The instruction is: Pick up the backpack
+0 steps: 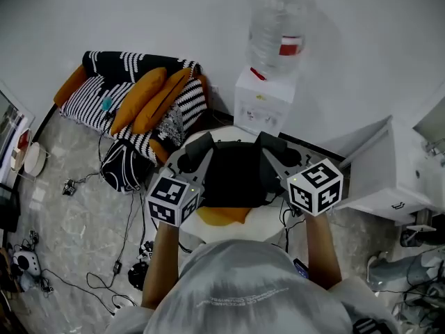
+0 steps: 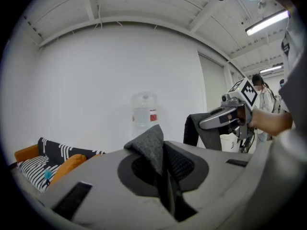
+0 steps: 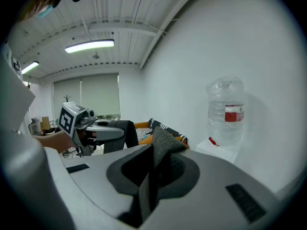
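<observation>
The black backpack (image 1: pixel 235 176) hangs in the air between my two grippers, straight ahead of me. My left gripper (image 1: pixel 199 145) is shut on a grey shoulder strap (image 2: pixel 152 147), which sticks up between its jaws in the left gripper view. My right gripper (image 1: pixel 270 143) is shut on the other strap (image 3: pixel 162 147). In the left gripper view the right gripper (image 2: pixel 225 120) shows with its strap (image 2: pixel 207 131) hanging from it. The right gripper view shows the left gripper (image 3: pixel 93 128) the same way. The bag's lower part is hidden behind the grippers.
A white water dispenser (image 1: pixel 263 104) with a clear bottle (image 1: pixel 278 30) stands against the wall ahead. At left is a striped sofa (image 1: pixel 125 89) with orange cushions, a dark bag (image 1: pixel 125 165) and cables on the floor. A white cabinet (image 1: pixel 389 169) stands right. A round white seat (image 1: pixel 268 225) lies below the backpack.
</observation>
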A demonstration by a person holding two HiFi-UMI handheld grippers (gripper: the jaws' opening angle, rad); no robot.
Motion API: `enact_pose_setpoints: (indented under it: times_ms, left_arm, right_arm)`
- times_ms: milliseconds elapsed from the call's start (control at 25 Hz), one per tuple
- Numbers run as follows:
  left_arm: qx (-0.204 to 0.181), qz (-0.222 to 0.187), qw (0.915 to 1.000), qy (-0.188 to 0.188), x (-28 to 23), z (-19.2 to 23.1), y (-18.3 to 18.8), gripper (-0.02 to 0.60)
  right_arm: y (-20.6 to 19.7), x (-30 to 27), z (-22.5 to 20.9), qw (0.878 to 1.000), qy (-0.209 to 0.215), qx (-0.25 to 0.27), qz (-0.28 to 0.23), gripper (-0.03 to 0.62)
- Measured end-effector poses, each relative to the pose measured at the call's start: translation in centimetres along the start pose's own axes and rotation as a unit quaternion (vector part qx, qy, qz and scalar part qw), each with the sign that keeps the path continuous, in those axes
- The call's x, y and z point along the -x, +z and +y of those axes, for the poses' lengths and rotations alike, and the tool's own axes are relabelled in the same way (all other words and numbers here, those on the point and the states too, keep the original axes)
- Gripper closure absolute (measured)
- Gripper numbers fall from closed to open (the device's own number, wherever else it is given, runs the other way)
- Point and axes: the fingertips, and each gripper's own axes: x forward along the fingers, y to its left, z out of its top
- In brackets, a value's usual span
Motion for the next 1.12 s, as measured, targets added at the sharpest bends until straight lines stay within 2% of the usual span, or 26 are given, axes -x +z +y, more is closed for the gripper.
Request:
enact_pose_setpoints:
  times_ms: [560,1120]
  left_arm:
    - [-0.024,-0.027,0.9993,0.014,0.7,1.1,5.3,0.546]
    - [-0.023,-0.028,0.9993,0.01,2.0,0.8,6.2,0.546]
  right_arm:
    - [4.7,0.2,-0.1,0.999,0.007,0.032,-0.033,0.56]
    - [4.9,0.2,0.7,0.998,0.013,0.049,-0.036,0.563]
